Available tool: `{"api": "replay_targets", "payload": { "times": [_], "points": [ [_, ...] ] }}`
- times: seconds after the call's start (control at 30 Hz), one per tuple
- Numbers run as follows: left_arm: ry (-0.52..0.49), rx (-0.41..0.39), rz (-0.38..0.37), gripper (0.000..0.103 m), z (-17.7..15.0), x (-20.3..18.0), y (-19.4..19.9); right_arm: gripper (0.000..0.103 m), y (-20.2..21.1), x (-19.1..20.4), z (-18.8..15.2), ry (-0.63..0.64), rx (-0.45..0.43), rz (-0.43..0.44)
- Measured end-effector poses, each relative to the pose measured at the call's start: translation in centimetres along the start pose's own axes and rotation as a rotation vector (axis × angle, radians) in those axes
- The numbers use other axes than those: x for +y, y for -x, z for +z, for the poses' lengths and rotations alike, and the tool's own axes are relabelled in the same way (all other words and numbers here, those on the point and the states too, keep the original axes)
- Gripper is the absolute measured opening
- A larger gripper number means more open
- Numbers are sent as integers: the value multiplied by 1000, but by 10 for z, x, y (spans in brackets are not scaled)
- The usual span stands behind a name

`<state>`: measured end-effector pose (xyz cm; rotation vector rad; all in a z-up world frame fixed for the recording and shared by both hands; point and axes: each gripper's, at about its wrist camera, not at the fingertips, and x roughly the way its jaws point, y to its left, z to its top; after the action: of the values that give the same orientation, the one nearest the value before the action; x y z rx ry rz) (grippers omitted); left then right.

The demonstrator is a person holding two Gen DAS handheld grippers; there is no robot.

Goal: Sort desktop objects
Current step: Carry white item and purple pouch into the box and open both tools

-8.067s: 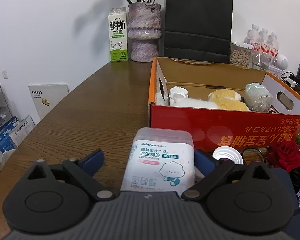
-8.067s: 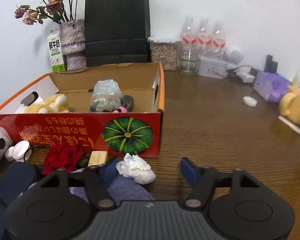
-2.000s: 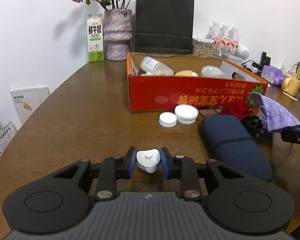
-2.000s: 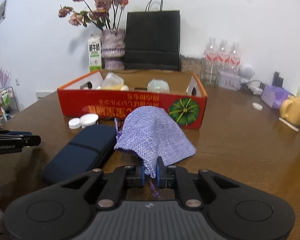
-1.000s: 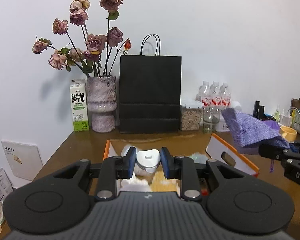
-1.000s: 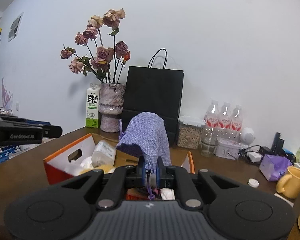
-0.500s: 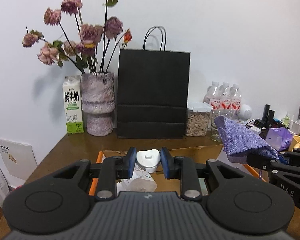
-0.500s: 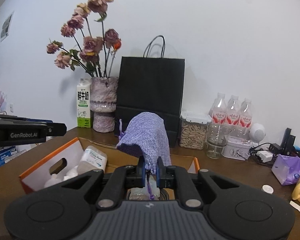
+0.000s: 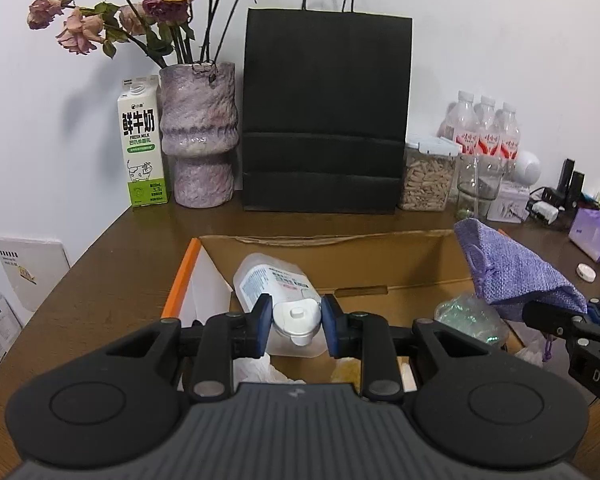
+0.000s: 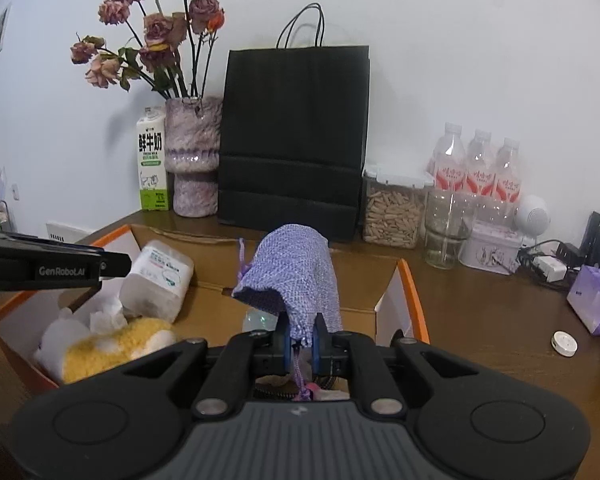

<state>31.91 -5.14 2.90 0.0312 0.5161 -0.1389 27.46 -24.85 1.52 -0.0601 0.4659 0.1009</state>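
- A second ago both grippers hung high above the cardboard box [image 9: 372, 264], with the wall, the vase and the black paper bag filling the views; now both have come forward and down, and the open box fills the lower middle of each view.
- 2 seconds ago the same 2 items were being carried low over the table in front of the box, so this reads as the final approach to a drop, not a pick.
- The left gripper [image 9: 294, 326] is clamped on a small white cap [image 9: 296, 320], its blue pads pressing on either side; the cap sits above the left half of the box, over a cotton-bud pack [image 9: 274, 280] lying inside.
- The right gripper [image 10: 301, 338] is fully closed on the gathered neck of a purple woven pouch [image 10: 296, 276], held over the middle of the box.
- The pouch stands up from the fingers, its long axis running up and away from the camera, closed end uppermost and drawstring [image 10: 300, 376] dangling below the pads.
- The cap has no clear long axis; its flat top with a small raised button faces the camera.
- Judgement: both items look well inside the box walls, so letting go seems the next step; a plush toy [image 10: 116, 344] already lies there.
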Motion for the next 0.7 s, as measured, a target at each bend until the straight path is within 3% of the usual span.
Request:
{"api": "replay_targets", "payload": {
  "times": [0.23, 0.3, 0.33, 0.37, 0.4, 0.43, 0.5, 0.7],
  "points": [
    [-5, -1, 16, 28, -3, -1, 0, 9, -1, 2, -3, 11, 10, -1],
    [-5, -3, 26, 30, -4, 0, 1, 20, 0, 3, -4, 13, 15, 7],
    [-1, -4, 31, 48, -4, 0, 2, 43, 0, 3, -4, 12, 19, 7],
    [1, -7, 41, 83, -5, 0, 3, 81, 1, 4, -4, 13, 20, -3],
    [-1, -20, 55, 98, -5, 0, 6, 98, 2, 6, -5, 19, 12, -18],
    [-9, -52, 71, 103, -6, -1, 10, 102, 5, 8, -6, 28, -1, -28],
    [-28, -88, 81, 103, -7, -4, 17, 103, 8, 10, -5, 41, -10, -40],
    [-33, -84, 92, 103, -7, -7, 18, 103, 9, 12, -7, 42, -2, -37]
  ]
}}
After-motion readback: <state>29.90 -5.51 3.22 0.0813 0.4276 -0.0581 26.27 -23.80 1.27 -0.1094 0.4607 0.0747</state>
